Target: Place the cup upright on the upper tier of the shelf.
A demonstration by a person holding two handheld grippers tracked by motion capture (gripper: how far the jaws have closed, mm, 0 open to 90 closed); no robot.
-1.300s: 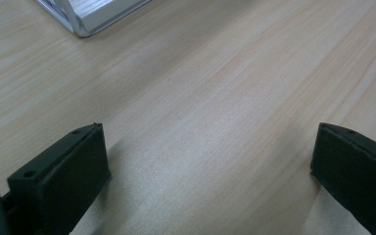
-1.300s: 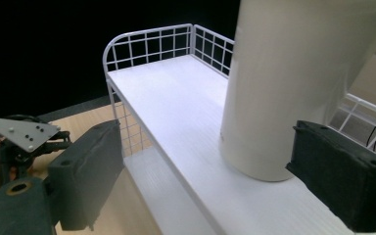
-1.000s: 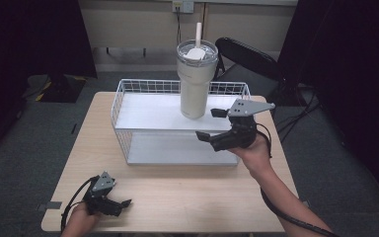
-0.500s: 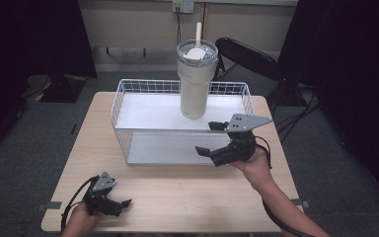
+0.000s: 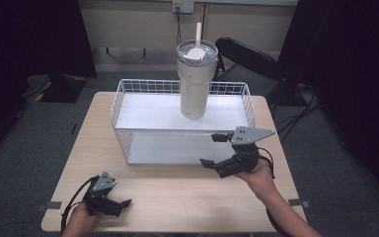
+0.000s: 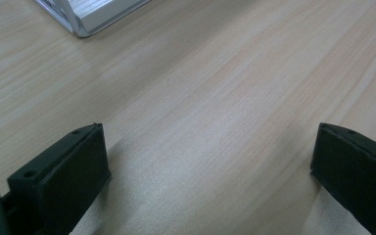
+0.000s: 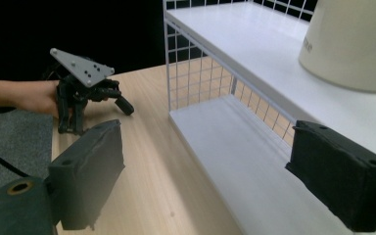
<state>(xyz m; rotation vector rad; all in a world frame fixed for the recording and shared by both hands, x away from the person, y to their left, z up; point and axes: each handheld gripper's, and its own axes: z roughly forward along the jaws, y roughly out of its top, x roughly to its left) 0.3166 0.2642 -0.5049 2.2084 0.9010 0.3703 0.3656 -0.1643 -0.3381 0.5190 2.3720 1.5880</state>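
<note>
1. Tumbler (image 5: 195,79) stood upright on the upper shelf of the white wire rack (image 5: 123,106), toward the far middle of the wooden table (image 5: 177,192), with its straw rising from the lid; I judged it was put there because the shelf gave it a flat, fenced seat.
2. My right gripper (image 5: 221,150) hung at the near right corner of the rack, apart from the tumbler, its jaws spread wide and empty. In the right gripper view the jaws framed the lower shelf (image 7: 235,152) with the tumbler's base (image 7: 352,44) above and to the right, so I judged the tumbler to be set down and released.
3. My left gripper (image 5: 118,205) rested low at the near left of the table, well apart from the rack, jaws wide with bare wood between them in the left gripper view; I kept it there, I think, simply to leave the right side room.
4. Whether the tumbler's base sat fully inside the shelf edge, I could not tell.
</note>
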